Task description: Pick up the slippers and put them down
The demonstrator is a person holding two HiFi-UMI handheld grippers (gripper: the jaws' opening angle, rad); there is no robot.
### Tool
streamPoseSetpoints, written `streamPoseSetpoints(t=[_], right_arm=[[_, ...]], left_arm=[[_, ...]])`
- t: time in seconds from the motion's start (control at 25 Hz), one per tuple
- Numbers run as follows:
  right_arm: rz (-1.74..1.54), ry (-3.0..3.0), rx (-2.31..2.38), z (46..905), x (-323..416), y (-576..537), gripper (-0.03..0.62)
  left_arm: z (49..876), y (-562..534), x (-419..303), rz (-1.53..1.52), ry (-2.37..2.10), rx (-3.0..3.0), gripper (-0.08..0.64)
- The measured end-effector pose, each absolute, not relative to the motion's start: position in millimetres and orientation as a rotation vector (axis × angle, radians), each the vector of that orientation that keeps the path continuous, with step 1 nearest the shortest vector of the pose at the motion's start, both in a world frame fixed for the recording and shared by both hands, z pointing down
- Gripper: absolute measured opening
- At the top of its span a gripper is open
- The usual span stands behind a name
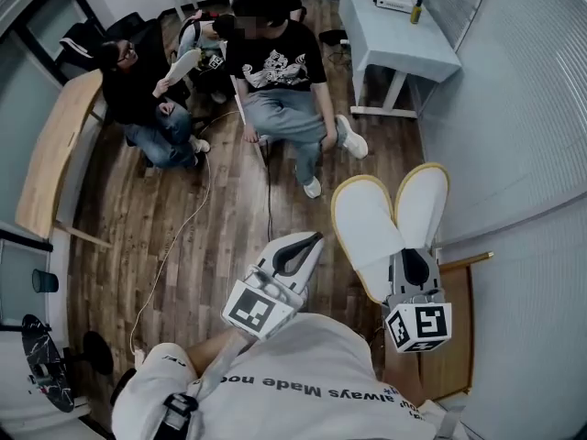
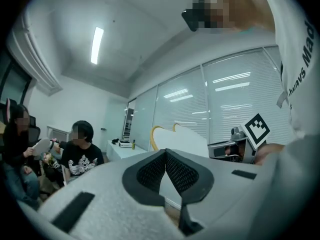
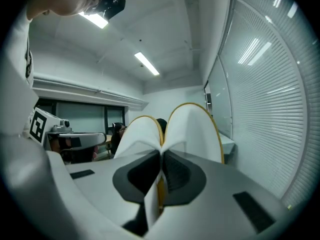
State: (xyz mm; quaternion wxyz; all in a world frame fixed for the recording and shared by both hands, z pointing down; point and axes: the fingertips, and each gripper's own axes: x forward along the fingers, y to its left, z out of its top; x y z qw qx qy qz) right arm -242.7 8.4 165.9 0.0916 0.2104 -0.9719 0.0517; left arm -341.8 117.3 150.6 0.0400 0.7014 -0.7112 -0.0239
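A pair of white slippers with yellow edging (image 1: 371,223) is held off the floor, soles together and toes pointing away from me. My right gripper (image 1: 415,262) is shut on their heel ends; in the right gripper view the slippers (image 3: 192,129) rise as two lobes above the closed jaws of that gripper (image 3: 161,156). My left gripper (image 1: 315,239) hangs just left of the slippers, apart from them, its jaws shut with nothing between. The left gripper view shows its pads meeting at the tip (image 2: 165,152), with the slippers (image 2: 182,136) and the right gripper (image 2: 235,149) beyond.
Two people (image 1: 275,62) (image 1: 138,90) sit across the wood floor. A white table (image 1: 404,35) stands at the back right, and a wooden desk (image 1: 55,145) is along the left. A blind-covered glass wall (image 1: 514,154) runs close on the right. A low wooden stand (image 1: 449,337) sits below the right gripper.
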Motion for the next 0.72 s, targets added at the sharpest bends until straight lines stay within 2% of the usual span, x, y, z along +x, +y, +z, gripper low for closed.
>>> streamPoseSetpoints(t=[0.4, 0.72], right_arm=[[0.152, -2.924, 0.416, 178.5, -342.5, 67.8, 0.023], [0.138, -2.927, 0.339, 182.9, -362.6, 73.3, 0.023]], left_arm=[[162.7, 194.9, -428.9, -0.08, -2.359, 1.979, 0.011], [170.8, 208.4, -443.0, -0.11, -2.396, 1.876, 0.011]])
